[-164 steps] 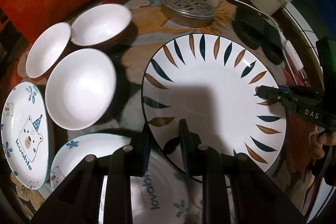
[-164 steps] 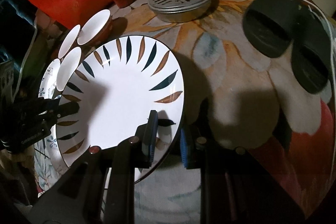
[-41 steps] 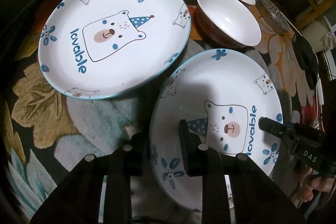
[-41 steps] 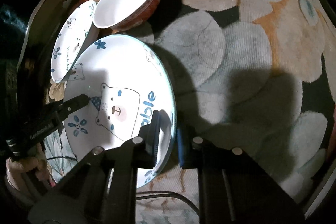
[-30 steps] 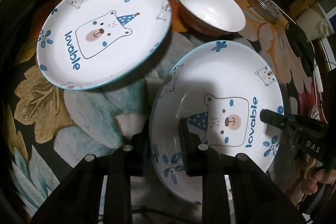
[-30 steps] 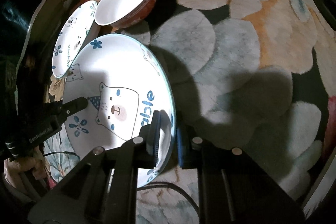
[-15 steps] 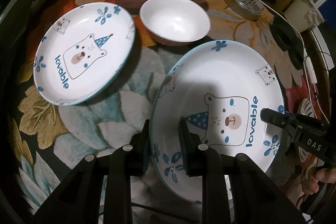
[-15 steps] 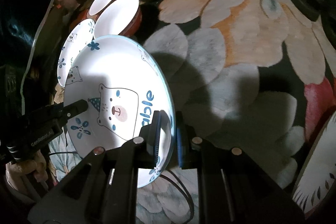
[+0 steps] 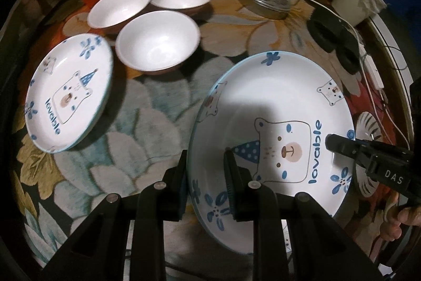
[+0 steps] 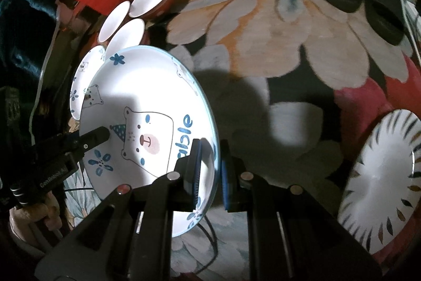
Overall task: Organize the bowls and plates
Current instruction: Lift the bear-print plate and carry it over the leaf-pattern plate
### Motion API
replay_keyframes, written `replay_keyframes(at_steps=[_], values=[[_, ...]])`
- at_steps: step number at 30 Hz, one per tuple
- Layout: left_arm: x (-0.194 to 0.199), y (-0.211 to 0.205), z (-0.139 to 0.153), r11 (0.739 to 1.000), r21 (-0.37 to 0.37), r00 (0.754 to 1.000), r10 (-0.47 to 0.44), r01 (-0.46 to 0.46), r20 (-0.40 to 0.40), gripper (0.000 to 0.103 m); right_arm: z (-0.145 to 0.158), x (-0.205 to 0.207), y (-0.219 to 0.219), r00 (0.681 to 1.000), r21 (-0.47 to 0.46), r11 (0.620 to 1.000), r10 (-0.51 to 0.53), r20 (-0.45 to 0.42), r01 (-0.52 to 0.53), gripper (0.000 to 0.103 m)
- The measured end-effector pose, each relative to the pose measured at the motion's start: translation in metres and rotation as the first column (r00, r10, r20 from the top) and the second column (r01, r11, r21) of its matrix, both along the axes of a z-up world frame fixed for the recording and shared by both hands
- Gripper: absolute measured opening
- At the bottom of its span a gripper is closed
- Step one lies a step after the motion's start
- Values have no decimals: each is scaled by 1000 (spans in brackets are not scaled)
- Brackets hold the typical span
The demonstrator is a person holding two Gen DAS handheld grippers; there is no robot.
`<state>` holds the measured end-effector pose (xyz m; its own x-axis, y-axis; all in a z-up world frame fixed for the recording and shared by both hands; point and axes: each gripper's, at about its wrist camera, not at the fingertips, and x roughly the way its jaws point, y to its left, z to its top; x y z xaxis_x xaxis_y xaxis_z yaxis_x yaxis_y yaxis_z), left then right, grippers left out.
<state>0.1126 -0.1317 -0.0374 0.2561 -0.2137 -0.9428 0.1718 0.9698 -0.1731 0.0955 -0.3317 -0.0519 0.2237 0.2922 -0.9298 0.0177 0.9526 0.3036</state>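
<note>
White bear plate [image 9: 273, 107] (blue flowers), floral tablecloth [image 10: 276, 38], seemingly brown-sided white bowls [image 9: 158, 41]

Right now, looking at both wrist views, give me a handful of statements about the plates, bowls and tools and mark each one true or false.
1. Both tools grip the same bear plate. True: left tool and right tool clamp opposite rims.
2. Three bowls are stacked together. False: they sit side by side.
3. A second bear plate lies on the tablecloth. True.
4. The leaf-pattern plate is held by the right tool. False: it rests on the table.
</note>
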Motion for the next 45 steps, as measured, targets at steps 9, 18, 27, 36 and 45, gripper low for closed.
replay_keyframes(at_steps=[9, 18, 27, 36, 45], values=[[-2, -52, 0, 997, -17, 997, -72, 72, -6, 24, 3, -16, -50, 997, -5, 997, -80, -6, 80, 14], [-8, -101, -2, 989, -33, 990, -144, 143, -10, 24, 6, -33, -96, 986, -17, 986, -165, -13, 165, 14], [-14, -145, -3, 977, -47, 978, -210, 209, -12, 24, 9, -53, -135, 974, -28, 973, -228, -14, 227, 14], [-22, -186, -3, 961, -63, 963, -270, 268, -18, 24, 14, -71, -173, 956, -39, 956, -292, -16, 292, 14], [-27, -215, -2, 948, -68, 950, -312, 310, -19, 24, 16, -82, -200, 938, -52, 937, -347, -11, 346, 14]])
